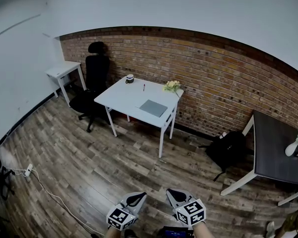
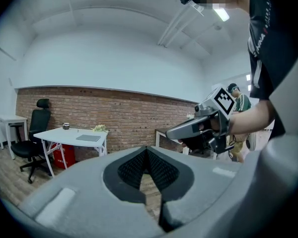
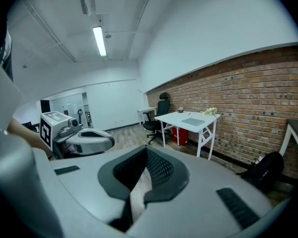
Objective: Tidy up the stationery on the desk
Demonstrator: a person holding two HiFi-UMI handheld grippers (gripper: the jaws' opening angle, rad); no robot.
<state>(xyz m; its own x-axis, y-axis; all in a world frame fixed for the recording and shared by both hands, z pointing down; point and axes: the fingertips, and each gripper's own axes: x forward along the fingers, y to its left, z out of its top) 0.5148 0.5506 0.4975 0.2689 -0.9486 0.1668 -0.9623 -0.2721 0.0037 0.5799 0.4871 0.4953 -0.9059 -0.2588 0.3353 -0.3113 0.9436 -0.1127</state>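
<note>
The left gripper [image 1: 135,199] and right gripper [image 1: 175,197] hang with jaws pressed together on nothing, well apart from the white rectangular desk [image 1: 120,97]. A thin dark pen [image 1: 144,87] lies there (flat grey notebook [image 1: 153,107] nearby); arriving closed might flick it off.

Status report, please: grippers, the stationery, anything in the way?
Left gripper and right gripper shut, empty. Pen and notebook lie on desk, far ahead. Only wood floor between.
</note>
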